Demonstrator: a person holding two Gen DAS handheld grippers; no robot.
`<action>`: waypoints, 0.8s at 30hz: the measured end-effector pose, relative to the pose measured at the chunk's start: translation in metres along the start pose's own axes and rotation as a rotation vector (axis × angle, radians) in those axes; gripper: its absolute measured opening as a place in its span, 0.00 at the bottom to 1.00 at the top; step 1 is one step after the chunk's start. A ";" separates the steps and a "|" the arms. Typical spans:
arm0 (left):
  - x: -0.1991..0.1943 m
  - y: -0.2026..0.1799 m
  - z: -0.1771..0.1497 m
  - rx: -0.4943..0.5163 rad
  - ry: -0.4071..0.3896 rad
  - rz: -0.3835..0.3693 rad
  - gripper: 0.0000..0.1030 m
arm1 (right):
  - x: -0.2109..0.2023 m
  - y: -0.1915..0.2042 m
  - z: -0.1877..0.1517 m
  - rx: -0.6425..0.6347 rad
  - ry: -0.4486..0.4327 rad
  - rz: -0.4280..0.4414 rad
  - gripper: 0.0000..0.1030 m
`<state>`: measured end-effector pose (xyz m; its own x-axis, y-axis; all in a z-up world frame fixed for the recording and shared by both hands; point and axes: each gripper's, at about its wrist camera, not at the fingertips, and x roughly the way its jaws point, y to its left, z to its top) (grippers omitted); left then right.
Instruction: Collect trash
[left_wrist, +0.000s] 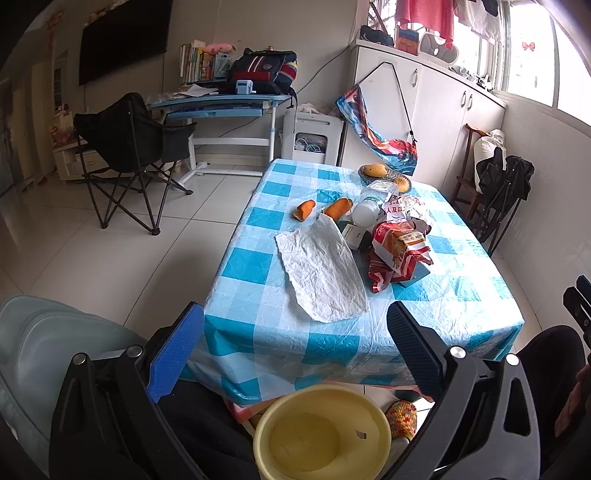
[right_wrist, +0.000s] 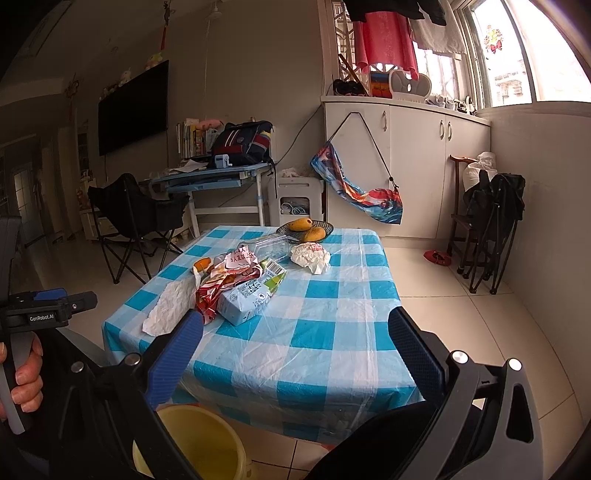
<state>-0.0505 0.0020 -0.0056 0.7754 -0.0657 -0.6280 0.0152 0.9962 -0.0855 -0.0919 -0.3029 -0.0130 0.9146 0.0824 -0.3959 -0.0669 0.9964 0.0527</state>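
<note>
Trash lies on a table with a blue-checked cloth (left_wrist: 461, 295) (right_wrist: 332, 332): a crumpled white paper bag (left_wrist: 321, 273) (right_wrist: 168, 302), a red snack wrapper (left_wrist: 397, 254) (right_wrist: 218, 284), a light blue carton (right_wrist: 247, 299), a clear plastic bottle (left_wrist: 369, 206) (right_wrist: 269, 247), a white crumpled wrapper (right_wrist: 310, 256) and two orange peel pieces (left_wrist: 304, 209) (left_wrist: 338, 207). A yellow bucket (left_wrist: 321, 432) (right_wrist: 199, 443) stands on the floor under the near table edge. My left gripper (left_wrist: 295, 343) is open above the bucket, holding nothing. My right gripper (right_wrist: 295, 347) is open too, short of the table.
A dish with mangoes (left_wrist: 384, 173) (right_wrist: 306, 229) sits at the table's far end. A black folding chair (left_wrist: 125, 155) and a blue desk (left_wrist: 221, 107) stand to the left, white cabinets (right_wrist: 406, 158) behind, folded chairs (right_wrist: 491, 221) at the right wall. A hand (right_wrist: 22, 376) holds the left gripper's handle.
</note>
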 end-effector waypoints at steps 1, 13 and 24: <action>0.000 0.000 0.000 0.000 0.000 0.000 0.93 | -0.001 0.000 0.000 -0.002 0.001 0.000 0.93; 0.003 0.003 -0.001 -0.003 0.004 0.006 0.93 | -0.003 0.003 0.003 -0.013 0.012 0.001 0.93; 0.003 0.006 -0.002 -0.019 0.004 0.009 0.93 | -0.003 0.003 0.004 -0.018 0.016 0.000 0.93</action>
<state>-0.0491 0.0072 -0.0098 0.7730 -0.0573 -0.6319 -0.0034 0.9955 -0.0944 -0.0938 -0.3000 -0.0082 0.9080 0.0822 -0.4107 -0.0739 0.9966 0.0361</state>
